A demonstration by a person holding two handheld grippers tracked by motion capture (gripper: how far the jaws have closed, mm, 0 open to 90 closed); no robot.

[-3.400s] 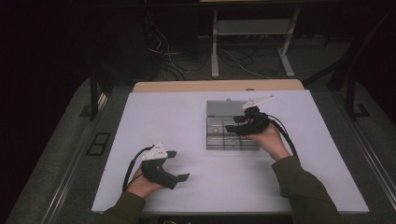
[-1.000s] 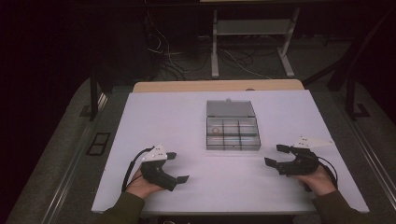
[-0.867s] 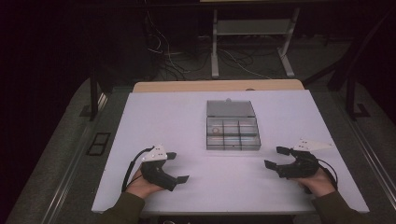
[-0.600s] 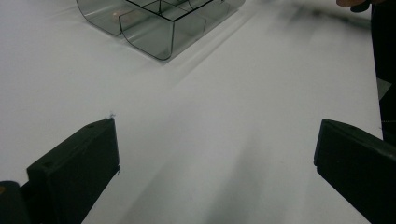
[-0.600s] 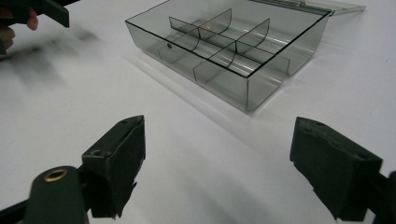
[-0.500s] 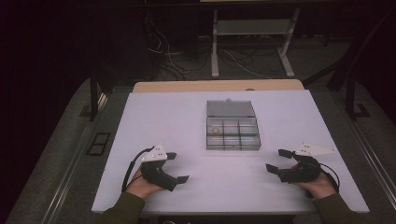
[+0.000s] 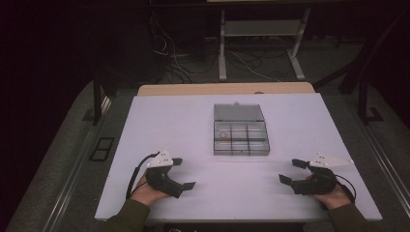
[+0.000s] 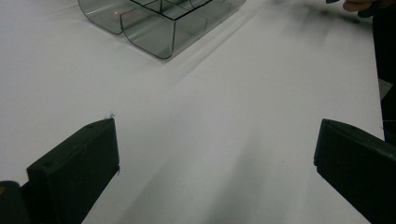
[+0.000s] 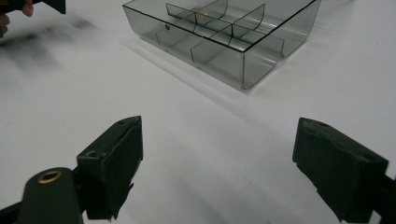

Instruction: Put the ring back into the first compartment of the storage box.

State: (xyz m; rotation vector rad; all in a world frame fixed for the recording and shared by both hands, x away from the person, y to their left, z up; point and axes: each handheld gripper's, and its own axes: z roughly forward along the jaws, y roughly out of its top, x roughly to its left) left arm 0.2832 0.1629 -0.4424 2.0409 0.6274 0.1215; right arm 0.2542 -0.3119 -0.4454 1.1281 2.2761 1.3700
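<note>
Although both tools rested empty near the bottom of the high view, the thing they faced was the smoky-grey transparent plastic compartment box (image 7: pixel 241 138), which sat just above the middle of that frame on the white tabletop (image 7: pixel 193 121), its hinged lid (image 7: pixel 238 112) laid open flat behind it. The left gripper (image 7: pixel 185 173) lay at the lower left with its jaws spread wide and nothing between them, and the right gripper (image 7: pixel 294 171) lay at the lower right, likewise gaping and empty, both well apart from the box. In the right gripper view the box (image 9: pixel 224 39) filled the upper middle, showing thin clear walls, curved dividers and a small pale item in one far cell, too small to identify. It looked light and rigid yet brittle, and its glossy walls would probably slip under hard pads; being so light, it would likely skid on the smooth table if pushed from one side. The better hold seemed to be across an outer wall near a corner, where the plastic was stiffest, with the other tool steadying the opposite edge. Squeezing a thin divider or the lid hinge risked cracking it.
</note>
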